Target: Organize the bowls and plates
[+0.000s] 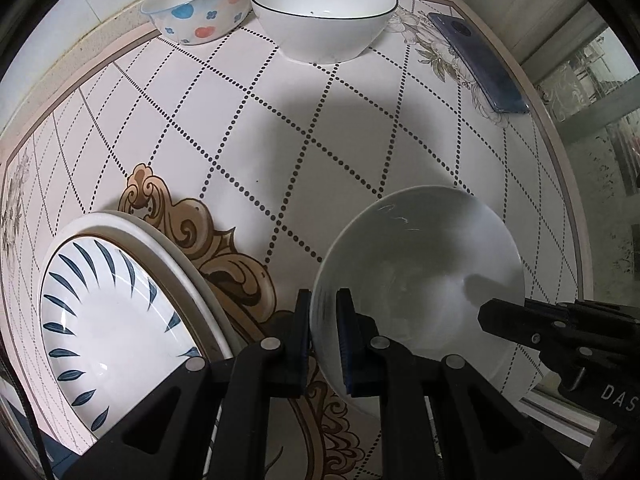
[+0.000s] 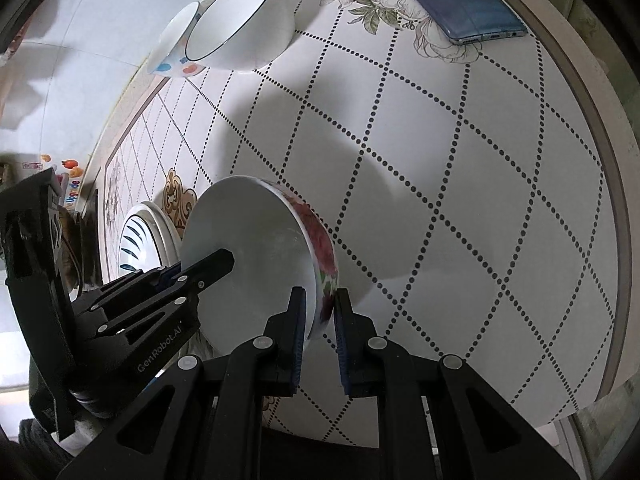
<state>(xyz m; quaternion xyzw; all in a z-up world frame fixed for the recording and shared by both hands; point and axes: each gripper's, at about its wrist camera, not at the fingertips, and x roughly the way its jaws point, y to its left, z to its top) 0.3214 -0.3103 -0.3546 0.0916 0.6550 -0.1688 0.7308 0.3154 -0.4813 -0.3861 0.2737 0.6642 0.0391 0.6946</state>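
Observation:
A white bowl with a red flower pattern outside (image 1: pixel 420 280) (image 2: pixel 256 256) is held tilted above the table by both grippers. My left gripper (image 1: pixel 323 320) is shut on its left rim. My right gripper (image 2: pixel 320 320) is shut on its right rim and shows in the left wrist view (image 1: pixel 560 332). A blue-leaf plate (image 1: pixel 108 320) lies stacked on a white plate (image 1: pixel 168 240) at the left. A spotted bowl (image 1: pixel 200 0) and a black-rimmed white bowl (image 1: pixel 324 12) stand at the back.
A blue phone (image 1: pixel 476 60) (image 2: pixel 452 0) lies at the back right of the table. The patterned tabletop (image 1: pixel 280 140) ends at a wall behind and an edge (image 1: pixel 560 184) on the right.

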